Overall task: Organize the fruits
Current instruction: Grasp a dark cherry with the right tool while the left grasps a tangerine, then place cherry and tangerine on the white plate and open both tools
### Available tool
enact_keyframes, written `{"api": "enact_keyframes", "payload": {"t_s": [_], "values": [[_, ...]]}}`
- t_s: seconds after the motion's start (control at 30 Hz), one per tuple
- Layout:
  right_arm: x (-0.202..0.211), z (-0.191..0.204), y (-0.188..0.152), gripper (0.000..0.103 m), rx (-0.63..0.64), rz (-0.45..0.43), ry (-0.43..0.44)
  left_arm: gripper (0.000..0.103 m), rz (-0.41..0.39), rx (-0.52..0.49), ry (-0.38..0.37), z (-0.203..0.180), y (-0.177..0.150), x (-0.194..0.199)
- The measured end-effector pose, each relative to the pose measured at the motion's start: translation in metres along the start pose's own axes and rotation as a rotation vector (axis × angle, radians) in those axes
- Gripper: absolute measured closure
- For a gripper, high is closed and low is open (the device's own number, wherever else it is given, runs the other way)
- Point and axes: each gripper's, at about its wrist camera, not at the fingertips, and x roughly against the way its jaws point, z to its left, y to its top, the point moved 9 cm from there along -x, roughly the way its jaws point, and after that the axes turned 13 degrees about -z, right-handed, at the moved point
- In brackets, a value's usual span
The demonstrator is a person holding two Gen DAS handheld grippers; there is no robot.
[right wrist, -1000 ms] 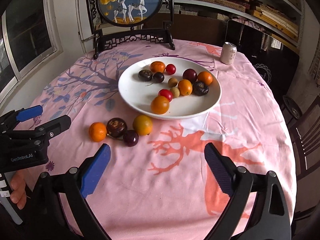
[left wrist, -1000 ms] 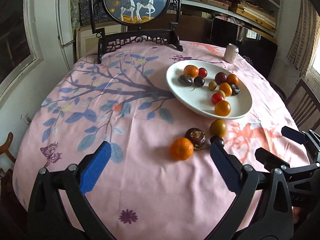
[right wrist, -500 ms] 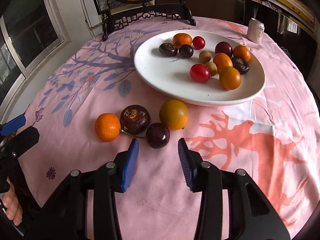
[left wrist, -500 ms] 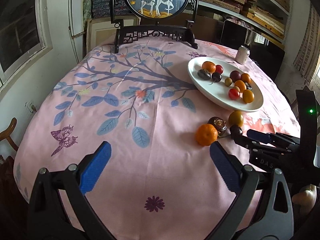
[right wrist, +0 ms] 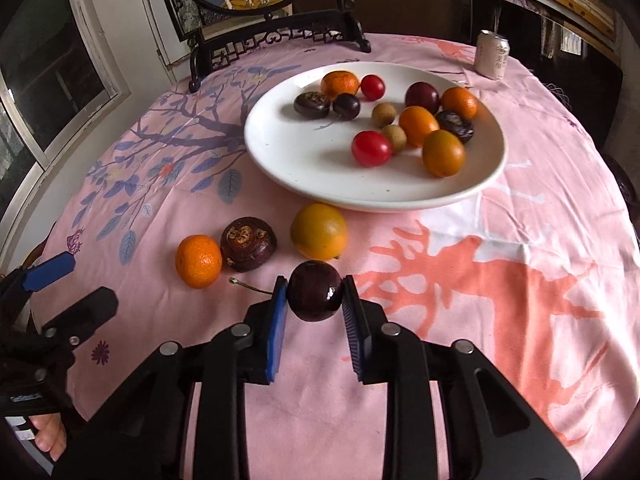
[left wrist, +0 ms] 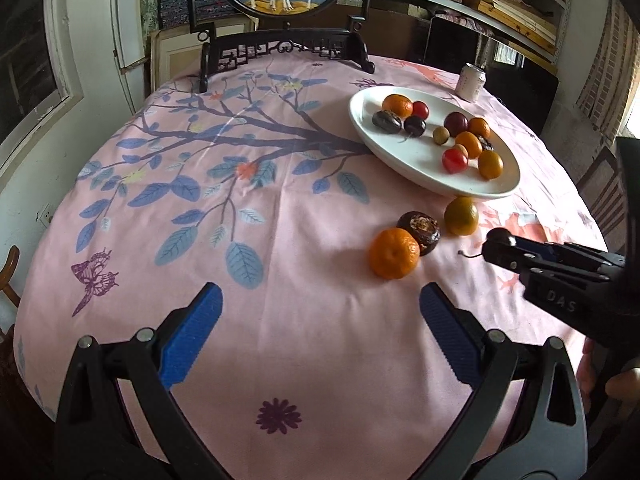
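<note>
**Cherry caught between the pads**

Going left to right in the right wrist view: the left hand-held gripper sits at the edge of the counter, its jaws wide and empty; beside it on the cloth lie 3 loose fruits, a tangerine, a dark brown fruit touching it, and a yellow-orange fruit just beside the plate; nearer the camera, the right hand-held gripper has just been closing and now stands narrow, both blue pads pressed on a dark cherry whose stem trails left; a second ago those jaws were wide and well short of the fruit; farther right, the white plate already carries about 12 fruits, and a can stands beyond it.

The grip looks made, so the likely next step is lifting the cherry to the plate; 3 fruits would then remain on the cloth; the cherry is smooth and round, so it may slip.
</note>
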Motion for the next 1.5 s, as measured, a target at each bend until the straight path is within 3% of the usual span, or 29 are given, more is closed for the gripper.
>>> {"api": "enact_keyframes", "payload": {"t_s": [0.2,0.3,0.47,0.5,0.57,0.6,0.97,1.17,1.3,1.5], "values": [[0.031,-0.030,-0.006,0.075,-0.044,-0.041,-0.025,0.003,0.028,-0.052,-0.014,-0.035,-0.001,-0.031],[0.039,-0.039,-0.007,0.075,-0.065,-0.055,-0.029,0.009,0.052,-0.081,-0.018,-0.046,-0.003,-0.047],[0.046,-0.047,-0.005,0.076,-0.087,-0.072,-0.027,0.042,0.112,-0.053,-0.029,-0.047,-0.010,-0.067],[0.046,-0.046,-0.005,0.076,-0.088,-0.073,-0.026,0.043,0.098,-0.056,-0.019,-0.046,-0.009,-0.067],[0.046,-0.045,-0.005,0.076,-0.091,-0.071,-0.021,0.061,0.094,-0.056,-0.032,-0.046,-0.008,-0.067],[0.045,-0.044,-0.006,0.075,-0.094,-0.071,-0.019,0.064,0.090,-0.049,-0.043,-0.047,-0.007,-0.066],[0.043,-0.034,-0.002,0.075,-0.080,-0.066,-0.004,0.065,0.069,-0.002,-0.076,-0.044,0.000,-0.043],[0.042,-0.034,0.023,0.075,-0.053,-0.067,0.032,0.065,0.009,-0.042,-0.121,-0.048,0.051,-0.026],[0.023,-0.047,0.055,0.075,-0.015,-0.058,0.017,0.065,0.015,-0.053,-0.129,-0.053,0.098,-0.052],[-0.033,-0.078,0.106,0.076,0.020,-0.079,-0.043,0.065,0.046,-0.077,-0.105,-0.078,0.149,-0.131]]}}
